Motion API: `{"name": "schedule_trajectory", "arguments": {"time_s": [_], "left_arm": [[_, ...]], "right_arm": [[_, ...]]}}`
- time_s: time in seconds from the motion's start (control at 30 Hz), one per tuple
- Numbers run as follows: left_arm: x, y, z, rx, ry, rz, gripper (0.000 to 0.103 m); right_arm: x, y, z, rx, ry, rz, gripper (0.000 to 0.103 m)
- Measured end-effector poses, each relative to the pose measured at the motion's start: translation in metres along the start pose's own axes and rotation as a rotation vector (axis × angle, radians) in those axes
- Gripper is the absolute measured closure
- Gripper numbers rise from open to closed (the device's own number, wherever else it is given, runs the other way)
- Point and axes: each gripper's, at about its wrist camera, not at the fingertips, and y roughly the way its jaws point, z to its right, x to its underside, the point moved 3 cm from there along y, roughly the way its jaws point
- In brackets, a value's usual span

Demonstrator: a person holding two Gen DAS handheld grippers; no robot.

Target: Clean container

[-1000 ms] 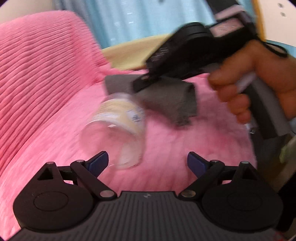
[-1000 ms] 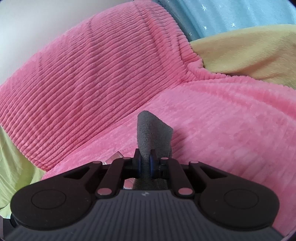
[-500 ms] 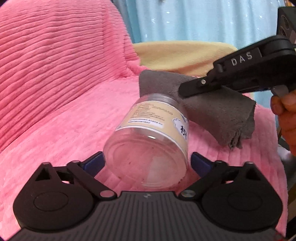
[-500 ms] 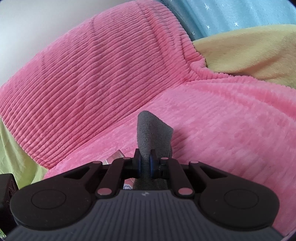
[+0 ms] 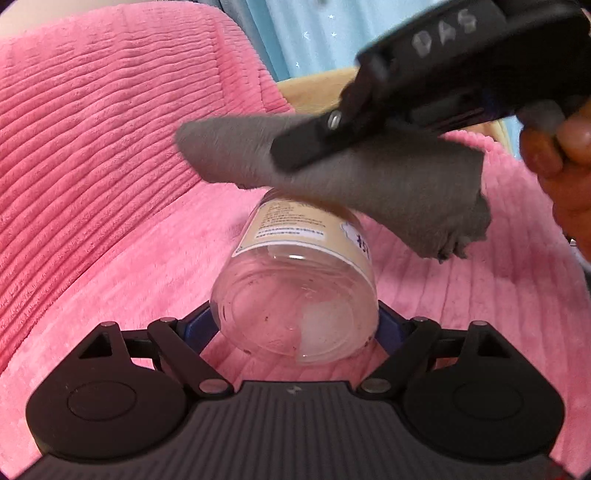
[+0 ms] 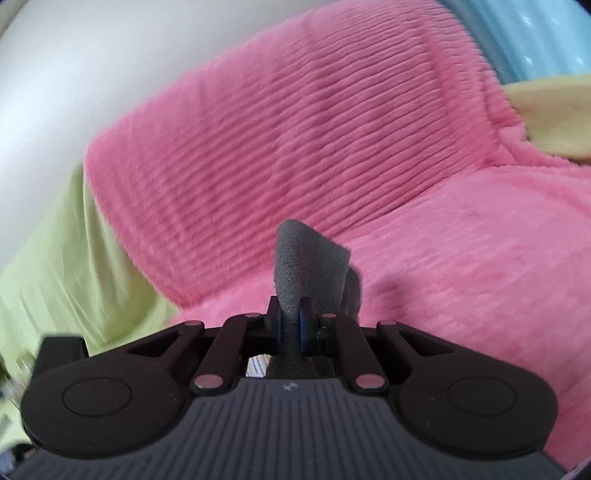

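Observation:
A clear plastic jar with a beige label lies tilted on the pink blanket, its bottom facing the left wrist camera. Specks of dirt show inside it. My left gripper is closing its jaws, and the blue pads touch both sides of the jar's base. My right gripper is shut on a folded grey cloth. In the left wrist view that cloth hangs over the jar's far end, hiding its mouth. A hand holds the right gripper's handle.
A pink ribbed blanket covers the seat and backrest of a sofa. A yellow blanket and a blue curtain lie behind. A green cover and a white wall are at the left in the right wrist view.
My left jaws have drawn in from wide apart until the pads meet the jar's base. The right gripper has swung the grey cloth over the jar's far end.

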Motion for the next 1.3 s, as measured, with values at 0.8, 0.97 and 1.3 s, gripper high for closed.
{"name": "schedule_trajectory", "arguments": {"time_s": [0.8,0.97,1.3], "left_arm": [[-0.005,0.008,-0.002,0.013,-0.013,0.025,0.018],[-0.001,0.009,-0.033,0.188,-0.326,0.047,0.016],[-0.005,0.006,0.008,-0.04,0.064,0.052,0.017]], "right_arm": [[0.001,0.02,0.008,-0.012,0.065,-0.023,0.097],[0.005,0.014,0.001,-0.037,0.045,-0.036,0.097],[0.008,0.013,-0.012,-0.144,0.038,-0.103,0.095]]}}
